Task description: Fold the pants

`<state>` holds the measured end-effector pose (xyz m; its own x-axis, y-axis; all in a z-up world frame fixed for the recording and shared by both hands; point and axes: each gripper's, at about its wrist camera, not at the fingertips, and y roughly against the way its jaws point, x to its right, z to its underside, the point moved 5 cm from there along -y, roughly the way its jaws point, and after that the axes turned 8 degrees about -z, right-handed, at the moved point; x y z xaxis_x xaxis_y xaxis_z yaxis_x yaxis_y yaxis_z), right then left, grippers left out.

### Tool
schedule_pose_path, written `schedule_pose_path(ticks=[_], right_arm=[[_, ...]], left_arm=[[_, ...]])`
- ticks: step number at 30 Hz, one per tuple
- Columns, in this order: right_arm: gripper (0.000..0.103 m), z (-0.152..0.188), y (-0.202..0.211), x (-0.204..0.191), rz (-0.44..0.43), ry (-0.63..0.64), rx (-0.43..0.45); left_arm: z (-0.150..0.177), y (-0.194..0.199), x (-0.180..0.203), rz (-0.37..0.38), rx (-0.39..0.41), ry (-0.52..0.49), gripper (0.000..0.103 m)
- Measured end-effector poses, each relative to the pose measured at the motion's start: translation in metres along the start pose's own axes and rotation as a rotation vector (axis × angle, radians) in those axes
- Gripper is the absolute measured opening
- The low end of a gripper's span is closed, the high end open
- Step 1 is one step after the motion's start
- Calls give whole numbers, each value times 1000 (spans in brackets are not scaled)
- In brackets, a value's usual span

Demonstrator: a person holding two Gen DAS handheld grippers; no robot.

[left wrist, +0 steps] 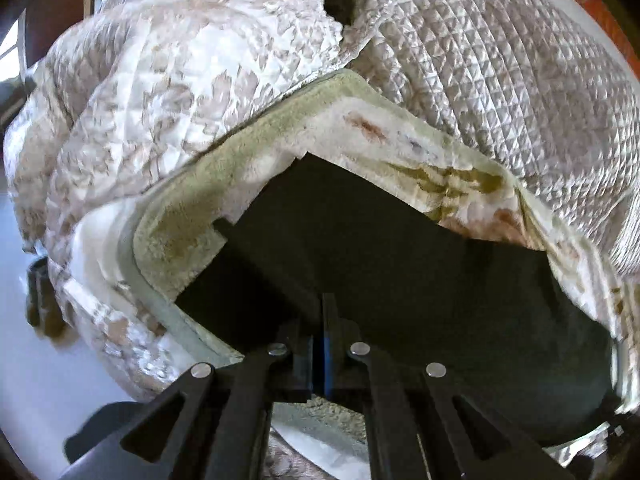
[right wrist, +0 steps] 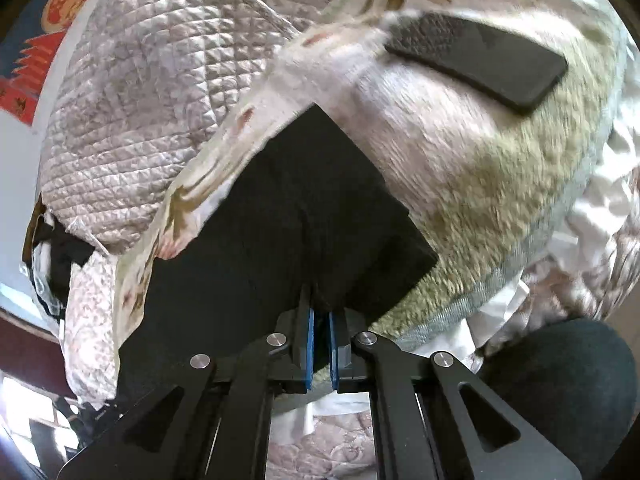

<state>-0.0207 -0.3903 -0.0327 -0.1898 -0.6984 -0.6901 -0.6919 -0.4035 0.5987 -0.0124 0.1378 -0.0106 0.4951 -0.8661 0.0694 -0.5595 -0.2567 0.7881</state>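
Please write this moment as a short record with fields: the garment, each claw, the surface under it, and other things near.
garment: black pants, lying on the blanket, partly folded
left claw: shut on the pants' edge
right claw: shut on the pants
surface: fleecy cream and green blanket over a quilted bedspread
other things: flat black phone-like object on the blanket
fold state: cannot tell which fold step this is

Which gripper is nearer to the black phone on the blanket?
Right. The phone lies ahead of the right gripper, which grips the pants. The left gripper shows no phone.
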Motion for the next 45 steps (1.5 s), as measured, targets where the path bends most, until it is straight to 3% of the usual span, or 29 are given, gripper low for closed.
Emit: schedule_pose_path(ticks=[4,7,9,13,16,19,21,24,29,31,35,39,45], right_arm=[[5,2,-4,6,19,-5,-30],[15,4,5,3,39,12,-18],[22,1,20,0,125,50,26],[24,-10,51,-5,239,135,155],[24,-12,48,-23,209,231,180],[24,-3,24,-36,180,315,123],[22,4,-1,-21,222,298,27],[21,0,-2,-15,234,277,39],[23,-27,1,-45,214,362,107],[23,-35,-14,-56,175,379,90],[23,-50,-56,-70,149,406,39],[23,-65,-84,-52,202,400,24],[23,-84,-72,-31,293,369,112]], left_arm=[[4,-3,1,-43,-28,-27,5],[2,9,-10,-73,1,9,9],[-5,20,-20,-102,40,35,12],[-21,42,-35,-167,153,85,14],[-27,48,-21,-121,203,55,22],[-23,31,2,-31,153,-4,25],[-14,8,14,-3,58,-44,25],[-4,-22,13,-1,-78,-30,25],[-34,-22,11,30,-7,0,25],[-48,-33,14,42,15,-8,25],[-59,-67,22,28,-27,-17,25],[-66,-69,12,-92,49,-19,25],[-63,-63,17,-97,69,-36,25]])
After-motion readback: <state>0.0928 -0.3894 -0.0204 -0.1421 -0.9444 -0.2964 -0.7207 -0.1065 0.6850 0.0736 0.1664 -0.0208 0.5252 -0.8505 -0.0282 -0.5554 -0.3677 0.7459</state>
